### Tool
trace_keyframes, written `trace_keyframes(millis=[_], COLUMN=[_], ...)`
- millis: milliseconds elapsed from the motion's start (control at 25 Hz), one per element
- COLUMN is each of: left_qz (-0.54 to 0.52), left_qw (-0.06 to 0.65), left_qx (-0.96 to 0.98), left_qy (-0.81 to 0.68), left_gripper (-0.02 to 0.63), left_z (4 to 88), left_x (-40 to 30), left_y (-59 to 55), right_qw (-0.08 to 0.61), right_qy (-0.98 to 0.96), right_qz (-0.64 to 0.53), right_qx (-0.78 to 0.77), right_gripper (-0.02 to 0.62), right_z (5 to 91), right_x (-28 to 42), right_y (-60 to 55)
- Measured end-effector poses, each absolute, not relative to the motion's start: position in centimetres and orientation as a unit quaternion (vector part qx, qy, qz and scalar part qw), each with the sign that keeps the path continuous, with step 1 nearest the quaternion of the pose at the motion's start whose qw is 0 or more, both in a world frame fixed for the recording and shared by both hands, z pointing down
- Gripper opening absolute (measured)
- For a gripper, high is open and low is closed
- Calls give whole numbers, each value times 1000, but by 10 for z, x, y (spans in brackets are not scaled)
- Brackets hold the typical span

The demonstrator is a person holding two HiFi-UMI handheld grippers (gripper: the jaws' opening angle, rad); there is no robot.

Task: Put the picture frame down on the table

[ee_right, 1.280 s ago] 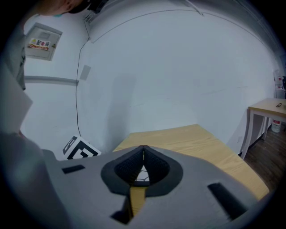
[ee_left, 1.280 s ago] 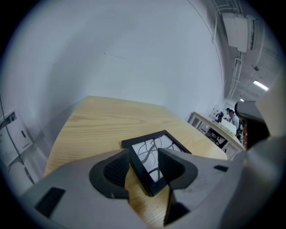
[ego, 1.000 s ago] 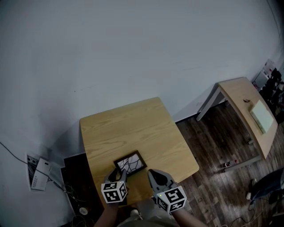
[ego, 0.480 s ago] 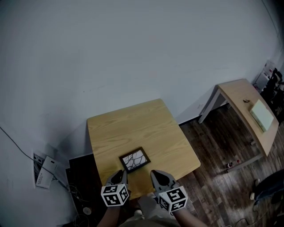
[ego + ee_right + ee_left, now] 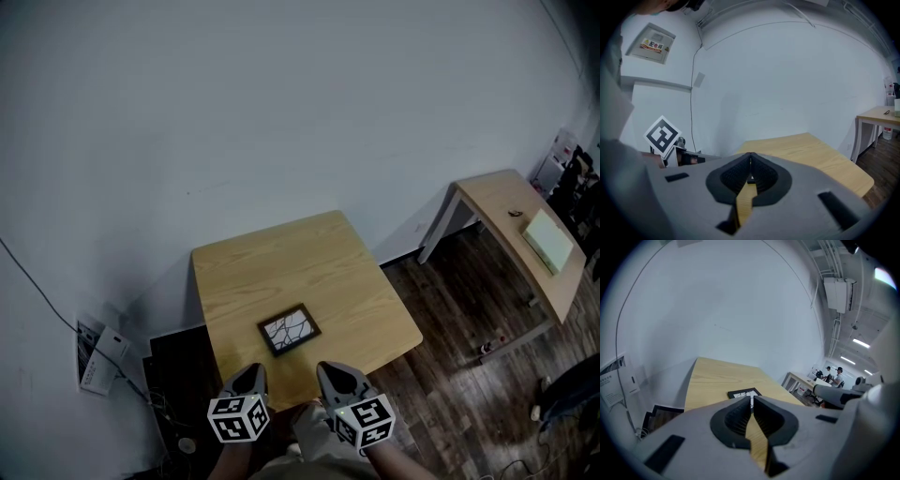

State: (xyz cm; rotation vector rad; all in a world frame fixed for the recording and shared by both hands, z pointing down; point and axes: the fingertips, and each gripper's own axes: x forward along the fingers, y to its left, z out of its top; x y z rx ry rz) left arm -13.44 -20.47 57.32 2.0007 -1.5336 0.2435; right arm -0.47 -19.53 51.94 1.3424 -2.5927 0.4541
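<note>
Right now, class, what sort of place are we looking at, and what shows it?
Probably an office or lab workroom: a plain wooden table, a second desk by the white wall, and, in the left gripper view, ceiling strip lights over people working in the distance.

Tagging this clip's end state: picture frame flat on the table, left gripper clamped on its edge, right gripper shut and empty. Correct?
No. The left gripper is off the picture frame: its jaws have just been closing on nothing, and the frame lies flat on the table ahead of them, as the left gripper view shows. The right gripper is shut and empty.
</note>
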Motion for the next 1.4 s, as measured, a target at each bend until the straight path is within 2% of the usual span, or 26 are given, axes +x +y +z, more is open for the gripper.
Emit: trace_keyframes(millis=[720, 1400], left_qz=[100, 97], left_qw=[288, 285], left_qx=[769, 780], left_qy=[-562, -548], left_gripper=[8, 8], left_z=[558, 552], left_x=[-141, -137], left_y=[-146, -146], right_qw=[93, 112], right_qy=[-887, -889], right_qz=[139, 136], right_qx=[431, 423], right_gripper=[0, 0], right_z=[508, 505], right_x=[-21, -26], right_y=[-150, -140])
